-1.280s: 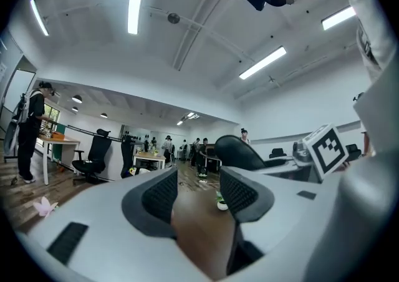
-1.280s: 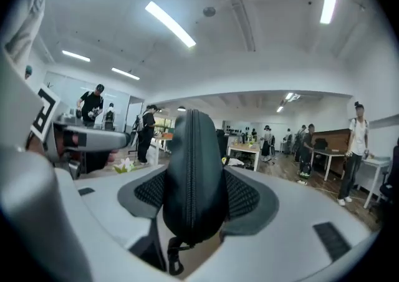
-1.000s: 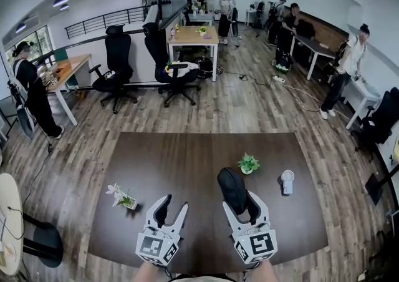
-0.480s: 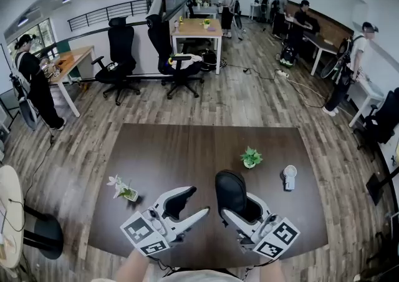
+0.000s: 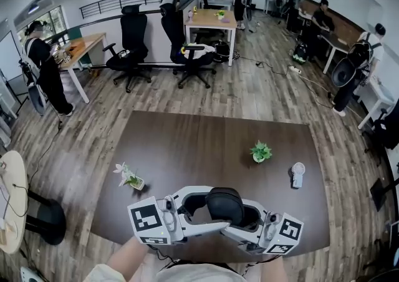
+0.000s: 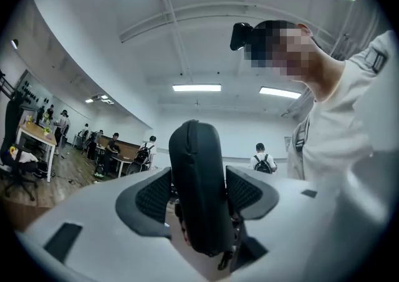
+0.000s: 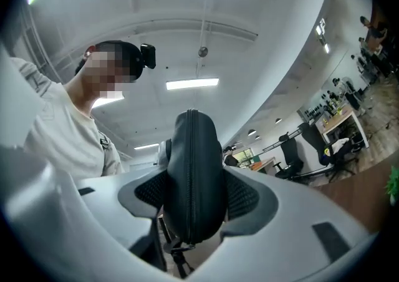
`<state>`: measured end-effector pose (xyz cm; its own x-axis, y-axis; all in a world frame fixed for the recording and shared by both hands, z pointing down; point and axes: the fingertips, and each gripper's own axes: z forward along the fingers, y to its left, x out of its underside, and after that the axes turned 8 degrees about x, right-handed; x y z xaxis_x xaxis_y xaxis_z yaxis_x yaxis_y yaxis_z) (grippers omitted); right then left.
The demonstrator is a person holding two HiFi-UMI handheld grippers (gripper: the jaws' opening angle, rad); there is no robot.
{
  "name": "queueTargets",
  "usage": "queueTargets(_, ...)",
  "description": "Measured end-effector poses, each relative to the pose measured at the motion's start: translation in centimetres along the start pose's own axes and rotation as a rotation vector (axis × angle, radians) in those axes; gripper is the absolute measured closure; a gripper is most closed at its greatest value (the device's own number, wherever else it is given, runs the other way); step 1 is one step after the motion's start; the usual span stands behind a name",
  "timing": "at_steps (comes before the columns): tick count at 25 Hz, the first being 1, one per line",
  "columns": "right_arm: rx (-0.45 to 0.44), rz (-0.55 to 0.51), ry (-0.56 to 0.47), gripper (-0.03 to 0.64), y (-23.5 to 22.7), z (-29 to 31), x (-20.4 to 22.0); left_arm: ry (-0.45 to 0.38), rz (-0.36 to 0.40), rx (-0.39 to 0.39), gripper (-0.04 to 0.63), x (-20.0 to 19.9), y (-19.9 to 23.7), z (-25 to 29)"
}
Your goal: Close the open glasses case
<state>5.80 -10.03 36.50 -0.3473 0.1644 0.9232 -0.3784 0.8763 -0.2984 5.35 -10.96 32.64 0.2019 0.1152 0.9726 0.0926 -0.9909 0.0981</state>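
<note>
**Glasses case held between two facing grippers**

Glasses case [image 5: 225, 201], black and rounded, sits in the right gripper [image 7: 194, 193], whose jaws pinch it from both sides. The ribbed pads press into its flanks. From that gripper's camera I see the zip seam running straight down the middle of the shell, the two halves meeting along it, with a pull tab hanging at the lower end, deep between the jaws.

My left gripper [image 6: 198, 192] faces the right one from the other side. Its jaws have just been opening and stand spread. The case stands between them, each pad just beside a flank, and I see no squeeze there.

From the head camera both sets of jaws lie roughly level over the near part of the dark table [image 5: 187, 143]. Beyond the jaws stand a small potted plant [image 5: 260, 151] and a white fan [image 5: 298, 175]. A flower sprig [image 5: 129, 179] is off to the left gripper's outer side.
</note>
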Motion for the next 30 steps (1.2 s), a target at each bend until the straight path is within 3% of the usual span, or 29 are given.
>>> queueTargets(15, -0.134, 0.08, 0.061, 0.356, 1.2, 1.1, 1.9, -0.015, -0.084, 0.042, 0.313, 1.6, -0.8, 0.1)
queueTargets(20, -0.125, 0.072, 0.077, 0.353, 1.7, 1.7, 2.4, -0.028, -0.087, 0.034, 0.322, 1.6, -1.2, -0.8)
queueTargets(25, -0.08, 0.086, 0.068, 0.33, 1.5, 1.6, 2.6, -0.018, -0.001, 0.004, 0.325, 1.1, -1.5, -1.3)
queueTargets(30, -0.041, 0.069, 0.028, 0.333, 0.6, 0.8, 0.7, -0.116, 0.001, 0.029, 0.327, -2.1, -0.7, -1.5)
